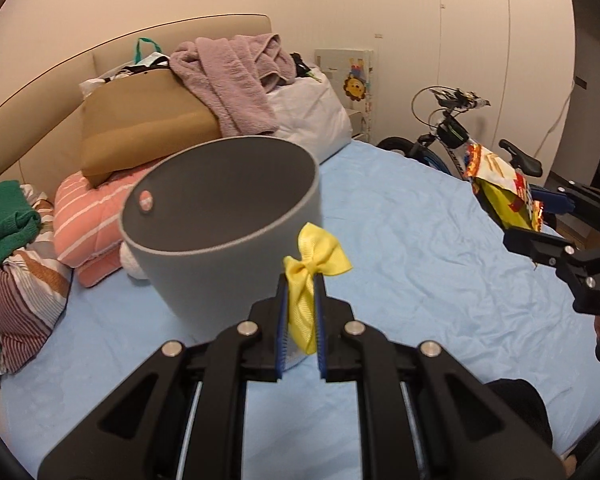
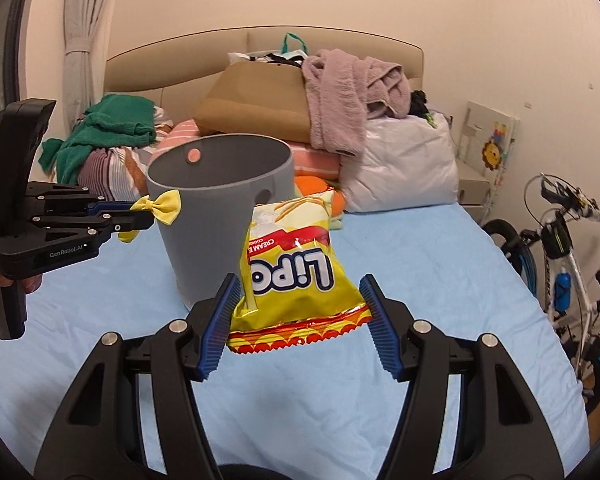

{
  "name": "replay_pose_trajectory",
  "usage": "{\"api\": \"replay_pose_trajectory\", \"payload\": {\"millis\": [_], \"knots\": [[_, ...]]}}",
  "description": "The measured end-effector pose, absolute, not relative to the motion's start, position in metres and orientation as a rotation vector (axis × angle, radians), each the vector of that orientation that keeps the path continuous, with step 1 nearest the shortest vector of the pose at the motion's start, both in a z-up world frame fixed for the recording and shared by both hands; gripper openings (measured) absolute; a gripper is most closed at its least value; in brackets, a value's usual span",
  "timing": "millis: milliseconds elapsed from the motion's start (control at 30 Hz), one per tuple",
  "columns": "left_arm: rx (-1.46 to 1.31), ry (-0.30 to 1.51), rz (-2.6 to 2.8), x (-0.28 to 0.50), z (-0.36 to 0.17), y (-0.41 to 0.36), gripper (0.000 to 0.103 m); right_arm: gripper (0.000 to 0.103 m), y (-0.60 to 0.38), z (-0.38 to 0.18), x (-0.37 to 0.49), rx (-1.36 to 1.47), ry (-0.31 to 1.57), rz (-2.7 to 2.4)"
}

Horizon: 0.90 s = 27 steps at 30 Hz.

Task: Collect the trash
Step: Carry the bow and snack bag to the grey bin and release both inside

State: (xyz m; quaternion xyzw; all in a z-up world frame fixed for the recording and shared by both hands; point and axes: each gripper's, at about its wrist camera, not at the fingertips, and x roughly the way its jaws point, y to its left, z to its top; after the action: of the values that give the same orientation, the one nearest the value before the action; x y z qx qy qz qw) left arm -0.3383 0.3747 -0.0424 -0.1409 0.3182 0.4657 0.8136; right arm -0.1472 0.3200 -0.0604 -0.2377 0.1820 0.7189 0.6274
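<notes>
Snack bag (image 2: 296,264) pinched between right fingers (image 2: 216,328), near bin (image 2: 220,204).

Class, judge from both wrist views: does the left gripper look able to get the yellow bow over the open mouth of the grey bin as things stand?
Probably yes. The left gripper, shut on the yellow bow, is just beside the grey bin, whose open top has nothing across it. The right gripper, holding the snack bag, is off to the side.

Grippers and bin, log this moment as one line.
left gripper: shut on yellow bow | right gripper: shut on snack bag | grey bin: upright on bed
</notes>
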Motion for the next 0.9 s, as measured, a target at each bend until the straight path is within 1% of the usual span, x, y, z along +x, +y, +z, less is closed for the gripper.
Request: {"api": "replay_pose_trajectory", "payload": {"millis": [133,333,533,800,833,867,900], "knots": [[-0.324,0.662,1.080,-0.367,-0.023,0.388,0.012,0.059,0.356,-0.044,-0.178,-0.551,0.405,1.721],[-0.339,0.669,1.155,-0.385,-0.005,0.403,0.012,0.059,0.402,-0.029,-0.213,-0.579,0.397,1.784],[-0.348,0.665,1.180,-0.384,0.010,0.418,0.012,0.059,0.434,-0.013,-0.234,-0.610,0.394,1.795],[-0.373,0.612,1.201,-0.379,0.031,0.438,0.012,0.060,0.475,0.001,-0.237,-0.614,0.432,1.789],[-0.379,0.597,1.205,-0.378,0.034,0.443,0.014,0.063,0.481,0.002,-0.237,-0.612,0.446,1.790],[-0.378,0.591,1.206,-0.377,0.036,0.446,0.015,0.069,0.487,0.002,-0.236,-0.610,0.460,1.790],[-0.377,0.588,1.205,-0.374,0.038,0.449,0.016,0.072,0.491,0.002,-0.236,-0.610,0.471,1.790]]}}
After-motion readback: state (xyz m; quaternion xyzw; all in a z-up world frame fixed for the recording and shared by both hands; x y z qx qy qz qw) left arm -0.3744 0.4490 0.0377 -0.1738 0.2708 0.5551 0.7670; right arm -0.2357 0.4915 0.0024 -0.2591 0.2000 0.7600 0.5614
